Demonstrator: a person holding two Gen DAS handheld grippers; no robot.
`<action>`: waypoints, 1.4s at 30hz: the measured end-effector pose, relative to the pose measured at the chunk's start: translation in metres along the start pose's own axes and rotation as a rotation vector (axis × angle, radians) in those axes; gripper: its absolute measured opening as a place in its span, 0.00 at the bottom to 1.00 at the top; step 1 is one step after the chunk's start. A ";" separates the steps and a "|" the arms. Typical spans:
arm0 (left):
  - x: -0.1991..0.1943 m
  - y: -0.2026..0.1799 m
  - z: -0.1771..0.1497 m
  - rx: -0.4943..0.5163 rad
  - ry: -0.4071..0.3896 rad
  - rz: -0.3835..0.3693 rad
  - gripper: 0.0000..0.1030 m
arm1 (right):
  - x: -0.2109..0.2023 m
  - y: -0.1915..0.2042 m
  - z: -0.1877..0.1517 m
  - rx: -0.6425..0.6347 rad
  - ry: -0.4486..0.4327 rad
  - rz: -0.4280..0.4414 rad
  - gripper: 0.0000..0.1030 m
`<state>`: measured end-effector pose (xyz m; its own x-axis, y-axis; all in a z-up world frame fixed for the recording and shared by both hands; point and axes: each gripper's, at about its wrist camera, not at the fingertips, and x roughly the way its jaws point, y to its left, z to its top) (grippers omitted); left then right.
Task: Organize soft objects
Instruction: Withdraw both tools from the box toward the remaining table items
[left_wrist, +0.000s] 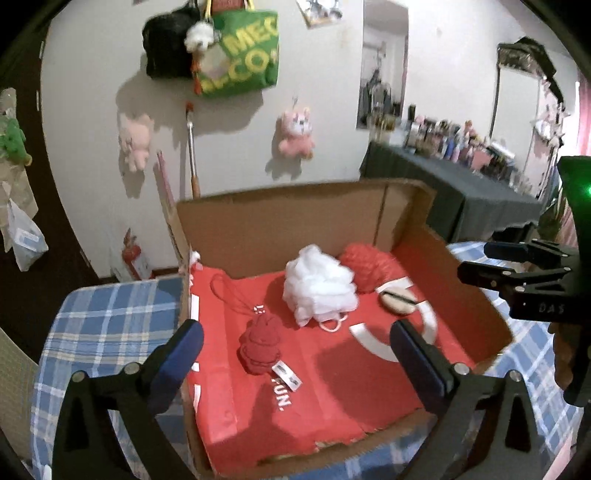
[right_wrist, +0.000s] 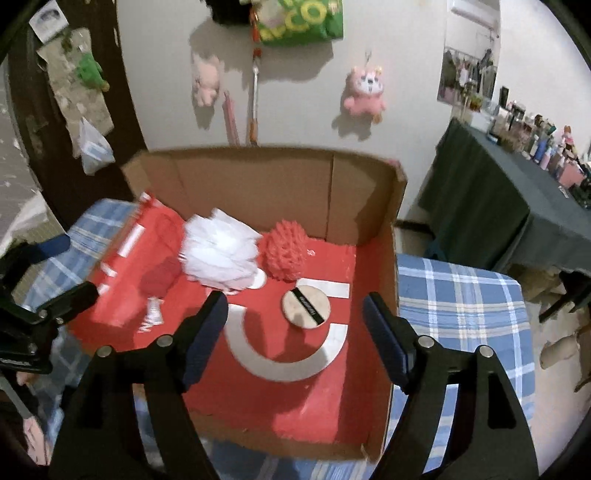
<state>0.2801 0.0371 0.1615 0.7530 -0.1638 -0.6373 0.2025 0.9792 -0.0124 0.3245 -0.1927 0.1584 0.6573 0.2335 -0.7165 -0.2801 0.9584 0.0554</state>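
Note:
A cardboard box (left_wrist: 280, 225) (right_wrist: 255, 184) with a red lining stands on the checked table. Inside lie a white bath pouf (left_wrist: 317, 288) (right_wrist: 218, 254), a red mesh pouf (left_wrist: 365, 264) (right_wrist: 286, 251), a small red plush with a tag (left_wrist: 260, 345) (right_wrist: 160, 280) and a round beige powder puff (left_wrist: 398, 300) (right_wrist: 306, 306). My left gripper (left_wrist: 295, 350) hangs open above the box's front, the red plush lying below it. My right gripper (right_wrist: 295, 328) is also open above the box, over the powder puff, nothing between its fingers. Each gripper shows at the other view's edge.
A blue checked cloth (left_wrist: 92, 325) (right_wrist: 461, 317) covers the table under the box. Plush toys (left_wrist: 297, 133) (right_wrist: 364, 90) and a green bag (left_wrist: 240, 51) hang on the wall behind. A dark-clothed table with bottles (left_wrist: 461, 177) (right_wrist: 517, 184) stands at the right.

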 end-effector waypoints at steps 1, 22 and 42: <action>-0.009 -0.002 -0.001 -0.002 -0.021 -0.001 1.00 | -0.008 -0.001 0.002 0.001 -0.022 0.001 0.74; -0.181 -0.058 -0.091 0.009 -0.416 -0.016 1.00 | -0.219 0.046 -0.122 -0.035 -0.520 -0.048 0.93; -0.165 -0.073 -0.206 0.005 -0.370 0.054 1.00 | -0.172 0.077 -0.262 0.018 -0.466 -0.053 0.94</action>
<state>0.0117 0.0174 0.1086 0.9377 -0.1451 -0.3156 0.1588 0.9872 0.0177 0.0067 -0.2023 0.1036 0.9157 0.2288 -0.3304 -0.2279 0.9728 0.0420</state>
